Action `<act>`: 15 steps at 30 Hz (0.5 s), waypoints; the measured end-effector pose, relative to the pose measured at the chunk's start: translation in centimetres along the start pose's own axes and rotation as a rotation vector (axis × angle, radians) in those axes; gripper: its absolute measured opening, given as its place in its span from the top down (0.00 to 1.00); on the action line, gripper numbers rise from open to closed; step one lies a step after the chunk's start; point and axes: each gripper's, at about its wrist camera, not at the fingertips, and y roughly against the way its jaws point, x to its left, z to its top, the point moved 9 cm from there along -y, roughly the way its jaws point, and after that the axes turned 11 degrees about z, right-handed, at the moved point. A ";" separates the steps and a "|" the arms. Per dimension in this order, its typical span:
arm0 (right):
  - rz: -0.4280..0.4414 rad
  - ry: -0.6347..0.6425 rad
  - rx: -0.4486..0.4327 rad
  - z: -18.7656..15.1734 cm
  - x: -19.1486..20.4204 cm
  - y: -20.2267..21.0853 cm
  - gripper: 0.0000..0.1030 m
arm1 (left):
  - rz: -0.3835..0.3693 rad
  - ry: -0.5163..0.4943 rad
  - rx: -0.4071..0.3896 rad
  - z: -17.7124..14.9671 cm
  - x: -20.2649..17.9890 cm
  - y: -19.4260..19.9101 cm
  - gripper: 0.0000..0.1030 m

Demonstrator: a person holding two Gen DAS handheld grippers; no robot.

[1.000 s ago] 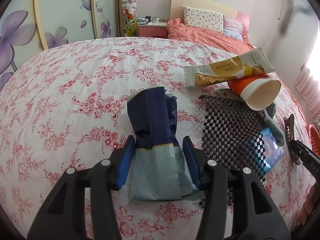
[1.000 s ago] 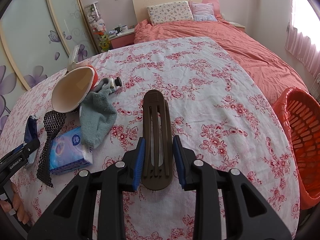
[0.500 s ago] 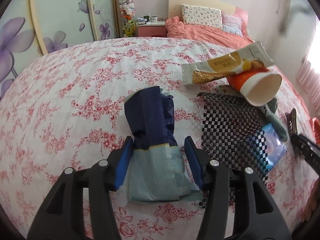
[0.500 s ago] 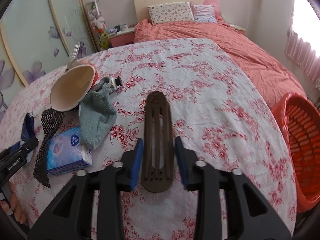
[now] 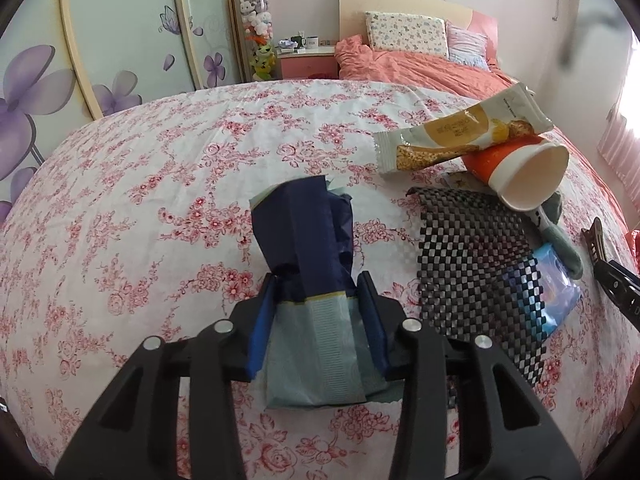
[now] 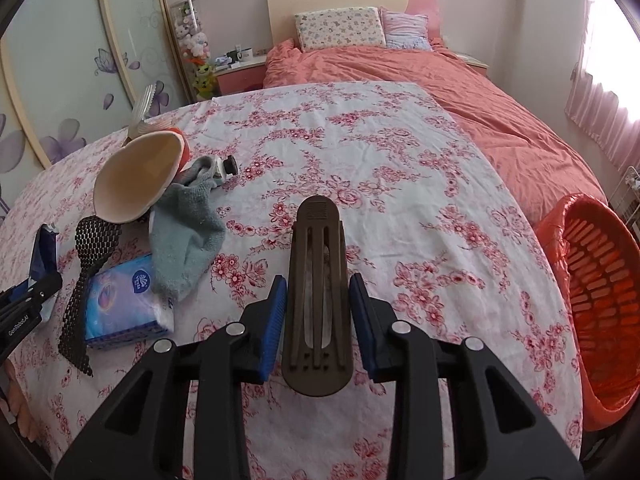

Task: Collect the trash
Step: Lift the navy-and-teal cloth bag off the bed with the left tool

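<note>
Blue wrapper point(image 5: 308, 256) pinched in closing left claw point(image 5: 316, 300), brown clip point(image 6: 316, 280) untouched between closing right claw point(image 6: 318, 300) pads

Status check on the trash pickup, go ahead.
Left gripper closing on the blue wrapper. Right gripper closing around the brown hair clip, small gaps showing. Orange basket on the right. Nothing in the way.

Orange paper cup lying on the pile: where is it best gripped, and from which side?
Grip the orange paper cup across its rim, one finger inside the open mouth, one on the outer wall. It lies tipped with the mouth facing the cameras, so come from the near side. The snack wrapper resting on its body probably blocks a grip from above.
</note>
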 end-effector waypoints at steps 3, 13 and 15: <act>0.003 0.002 -0.013 0.2 -0.1 0.6 0.68 | -0.001 0.003 -0.013 0.3 0.1 0.7 0.61; 0.022 -0.010 -0.062 1.1 -0.6 3.5 0.68 | -0.047 -0.011 -0.067 1.5 -1.3 4.7 0.61; 0.024 -0.009 -0.077 1.2 -0.7 4.3 0.68 | -0.067 -0.013 -0.078 1.8 -1.9 5.7 0.61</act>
